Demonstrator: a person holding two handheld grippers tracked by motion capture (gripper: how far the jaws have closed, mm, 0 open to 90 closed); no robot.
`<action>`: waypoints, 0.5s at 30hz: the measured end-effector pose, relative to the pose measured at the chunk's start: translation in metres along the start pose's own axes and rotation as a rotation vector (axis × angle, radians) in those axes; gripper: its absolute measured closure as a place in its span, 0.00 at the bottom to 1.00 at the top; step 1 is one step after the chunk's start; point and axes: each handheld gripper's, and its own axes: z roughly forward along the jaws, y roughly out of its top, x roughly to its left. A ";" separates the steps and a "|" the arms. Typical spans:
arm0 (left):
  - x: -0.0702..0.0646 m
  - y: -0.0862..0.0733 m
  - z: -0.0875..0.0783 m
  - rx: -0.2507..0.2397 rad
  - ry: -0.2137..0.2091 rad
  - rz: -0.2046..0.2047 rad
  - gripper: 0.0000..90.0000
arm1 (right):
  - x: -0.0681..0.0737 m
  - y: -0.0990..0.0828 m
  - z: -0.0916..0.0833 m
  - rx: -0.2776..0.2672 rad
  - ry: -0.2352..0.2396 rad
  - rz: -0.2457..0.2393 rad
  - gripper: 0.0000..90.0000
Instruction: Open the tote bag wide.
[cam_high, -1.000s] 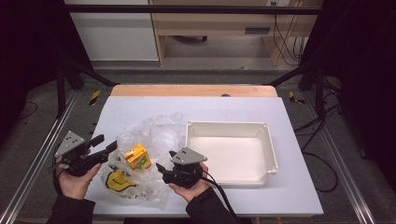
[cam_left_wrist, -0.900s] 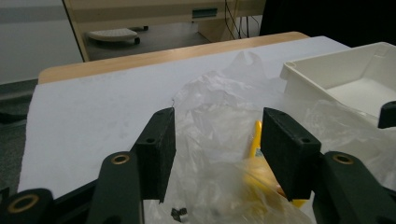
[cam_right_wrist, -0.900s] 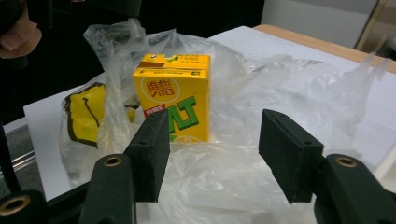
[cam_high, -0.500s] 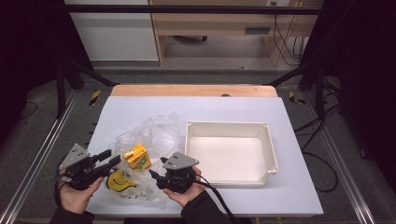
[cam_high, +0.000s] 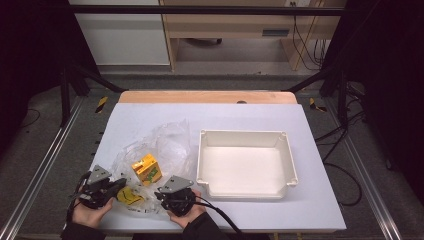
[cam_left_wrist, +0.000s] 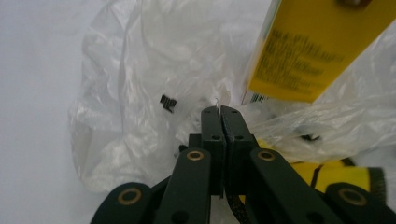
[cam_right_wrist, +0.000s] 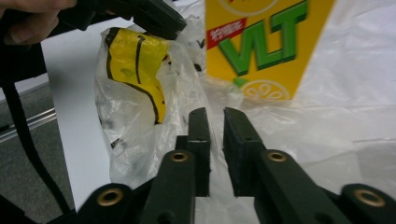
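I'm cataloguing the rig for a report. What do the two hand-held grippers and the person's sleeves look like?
Both, the left hand-held gripper and the right hand-held gripper, are black with paired flat jaws, brass-coloured pivot rivets and a grey three-cornered plate on top. A black cable trails from the right one. The sleeves are dark.

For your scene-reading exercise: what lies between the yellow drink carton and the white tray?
In the high view, crumpled clear plastic bag spreads from around the yellow drink carton toward the white tray, then a narrow strip of bare white table.
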 end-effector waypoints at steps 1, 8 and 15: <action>0.000 0.000 0.000 0.000 0.000 0.000 0.99 | 0.000 0.000 0.000 0.000 0.000 0.000 0.92; 0.003 -0.010 0.003 0.049 0.037 0.029 0.99 | 0.010 -0.006 0.018 0.045 0.041 0.001 1.00; 0.006 -0.009 0.012 0.062 0.058 0.045 0.97 | 0.011 -0.005 0.028 0.127 0.014 0.016 0.93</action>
